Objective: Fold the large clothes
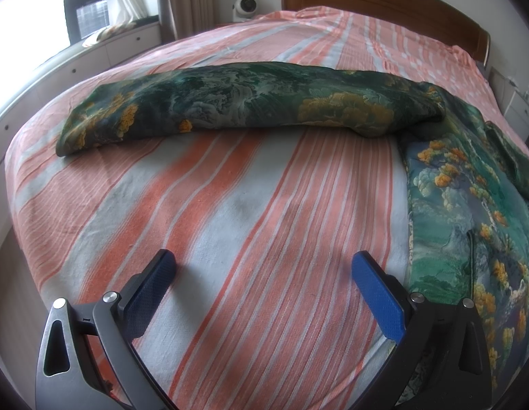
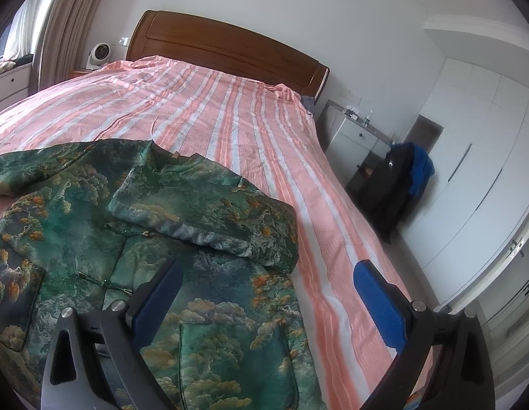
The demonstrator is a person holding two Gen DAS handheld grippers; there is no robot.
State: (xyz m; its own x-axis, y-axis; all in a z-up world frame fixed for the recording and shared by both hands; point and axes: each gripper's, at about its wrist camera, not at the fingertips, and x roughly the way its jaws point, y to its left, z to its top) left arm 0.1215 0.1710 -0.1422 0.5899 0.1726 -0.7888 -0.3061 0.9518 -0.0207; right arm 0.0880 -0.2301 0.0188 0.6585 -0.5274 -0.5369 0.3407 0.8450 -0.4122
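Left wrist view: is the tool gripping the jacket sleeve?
No: the left tool is open over bare striped sheet, short of the sleeve.

A faint sheen is shown by the green landscape-print jacket (image 2: pixel 209 205), whose woven brocade cloth looks smooth, with knotted cord fastenings down its front. The striped bedsheet (image 1: pixel 264 225) is made of a coarse, matt woven cloth with a visible ribbed weave. A glossy varnish is carried by the wooden headboard (image 2: pixel 230 51). The blue finger pads (image 2: pixel 379 304) are dimpled, matt plastic, set on matt black arms with bright metal pivot pins.
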